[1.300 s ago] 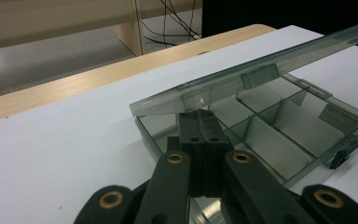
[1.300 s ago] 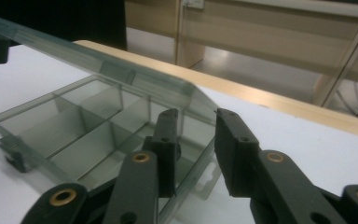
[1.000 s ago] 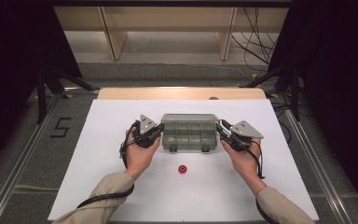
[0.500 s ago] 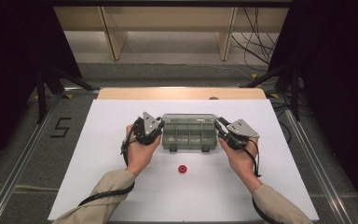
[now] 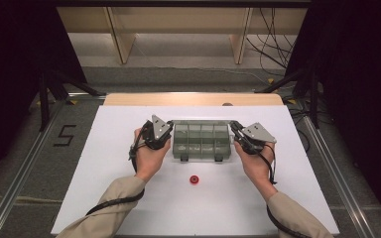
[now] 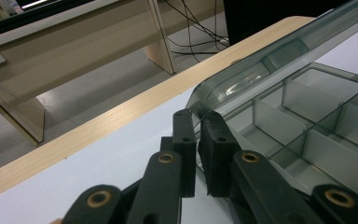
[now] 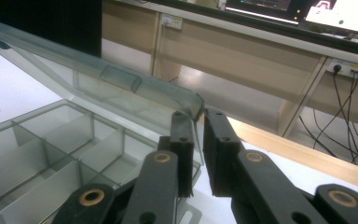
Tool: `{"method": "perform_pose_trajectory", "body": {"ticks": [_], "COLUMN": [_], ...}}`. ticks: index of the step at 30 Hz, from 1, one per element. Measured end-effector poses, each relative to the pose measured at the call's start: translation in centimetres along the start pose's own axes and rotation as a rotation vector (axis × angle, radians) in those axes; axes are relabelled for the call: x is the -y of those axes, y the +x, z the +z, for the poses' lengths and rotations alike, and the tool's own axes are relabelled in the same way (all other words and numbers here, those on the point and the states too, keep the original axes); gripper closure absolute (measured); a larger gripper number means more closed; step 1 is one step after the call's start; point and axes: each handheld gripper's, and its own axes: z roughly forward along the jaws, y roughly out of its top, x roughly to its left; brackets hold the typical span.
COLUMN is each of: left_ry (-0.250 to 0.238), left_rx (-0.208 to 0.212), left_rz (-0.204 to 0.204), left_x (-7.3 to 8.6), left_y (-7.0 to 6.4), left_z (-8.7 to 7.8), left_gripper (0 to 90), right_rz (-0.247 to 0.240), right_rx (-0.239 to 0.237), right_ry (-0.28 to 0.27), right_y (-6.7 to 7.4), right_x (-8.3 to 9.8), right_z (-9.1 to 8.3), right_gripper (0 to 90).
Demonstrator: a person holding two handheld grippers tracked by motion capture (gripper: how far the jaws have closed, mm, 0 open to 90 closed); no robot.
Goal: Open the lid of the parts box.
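Left fingers: the left gripper [image 6: 198,140] has just been closing and its fingers [image 6: 184,140] now pinch the thin edge of the clear lid [image 6: 270,51] at one end of the compartment box [image 5: 201,141].
Right fingers: the right gripper [image 7: 196,140] has likewise just been closing; its fingers [image 7: 220,144] clamp the lid's opposite corner [image 7: 193,105].
Lid position: partly raised, tilted up off the tray, hinged along the far side; both gripper views show the empty compartments [image 7: 51,140] beneath it.
Box location: middle of the white tabletop [image 5: 129,198], between the two hands, its front latches [image 5: 183,157] facing the person.
Loose item: a small red ring-shaped piece [image 5: 194,179] lies on the tabletop just in front of the box, well apart from both grippers.
Risk, grip: each hold sits on a narrow lip of smooth plastic; in my judgement a slight twist could let one corner slip out.
Risk, uneven lift: if one hand rises faster than the other, the lid may rack and strain the hinge.
Risk, tray: nothing holds the tray down, so it may lift or slide with the lid.
Risk, red piece: a sliding box could knock it away.
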Motion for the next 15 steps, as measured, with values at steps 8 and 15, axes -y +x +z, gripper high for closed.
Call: {"method": "perform_pose_trajectory", "body": {"ticks": [8, 15], "left_ry": [-0.006, -0.009], "left_rx": [-0.003, -0.005], "left_rz": [-0.011, -0.017], "left_x": [-0.34, -0.51], "left_y": [0.3, 0.54], "left_z": [0.25, 0.43], "left_gripper": [86.3, 86.9], "right_rz": [0.008, 0.023], "right_rx": [0.021, 0.038], "right_ry": [0.004, 0.006], "right_y": [-0.08, -0.01], "right_x": [-0.5, -0.83], "right_z": [0.38, 0.64], "right_gripper": [86.6, 87.4]}}
